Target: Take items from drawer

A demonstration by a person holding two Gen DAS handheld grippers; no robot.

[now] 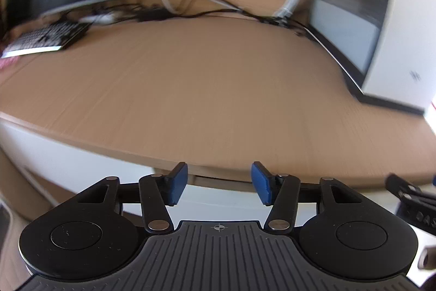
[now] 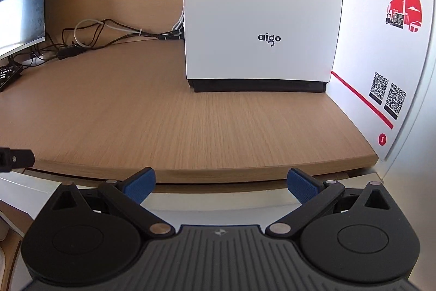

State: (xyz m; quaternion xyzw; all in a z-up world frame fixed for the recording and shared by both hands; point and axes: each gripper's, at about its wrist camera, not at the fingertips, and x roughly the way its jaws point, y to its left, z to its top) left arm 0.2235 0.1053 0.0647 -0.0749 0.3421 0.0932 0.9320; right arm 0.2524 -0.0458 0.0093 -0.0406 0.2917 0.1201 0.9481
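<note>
We see no drawer or items, so we cannot judge their handling; both left gripper (image 1: 219, 183) and right gripper (image 2: 220, 186) jaws gape empty above the table (image 2: 190, 122) edge

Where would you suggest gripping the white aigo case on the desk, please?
Probably by its upright front edge, coming in level from the open desk side: the aigo case stands upright, far wider than the right gripper's open jaws.

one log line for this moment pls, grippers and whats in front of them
left gripper: open, empty | right gripper: open, empty | both face desk edge | white aigo case ahead | drawer: not in view
</note>
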